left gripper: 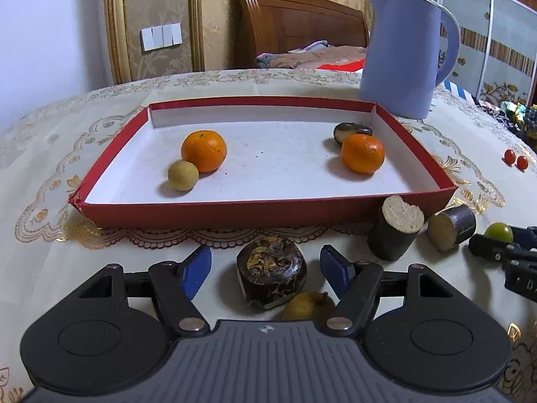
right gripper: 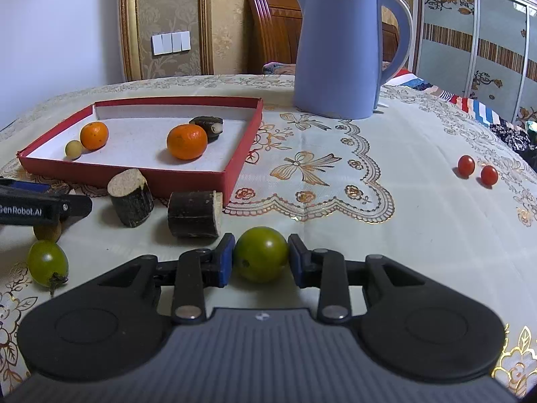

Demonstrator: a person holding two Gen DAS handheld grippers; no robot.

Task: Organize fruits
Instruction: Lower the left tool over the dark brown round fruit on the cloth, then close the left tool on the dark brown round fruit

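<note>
Left wrist view: left gripper (left gripper: 265, 273) spread wide around a dark sugarcane chunk (left gripper: 272, 273), pads clear of it, just in front of the red tray (left gripper: 235, 210). Right wrist view: right gripper (right gripper: 260, 259) clamped on a green fruit (right gripper: 261, 258), nearer than the tray's (right gripper: 231, 174) corner.

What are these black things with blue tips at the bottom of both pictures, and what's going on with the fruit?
They are hand-held grippers, one in each of a person's hands, each with a camera looking along its two fingers.

The left view shows the left gripper open around a dark cut chunk on the tablecloth, not squeezing it.

The right view shows the right gripper shut on a green fruit.

Ahead lies a red tray holding two oranges, a small tan fruit and a dark piece. A blue kettle stands beyond.
</note>
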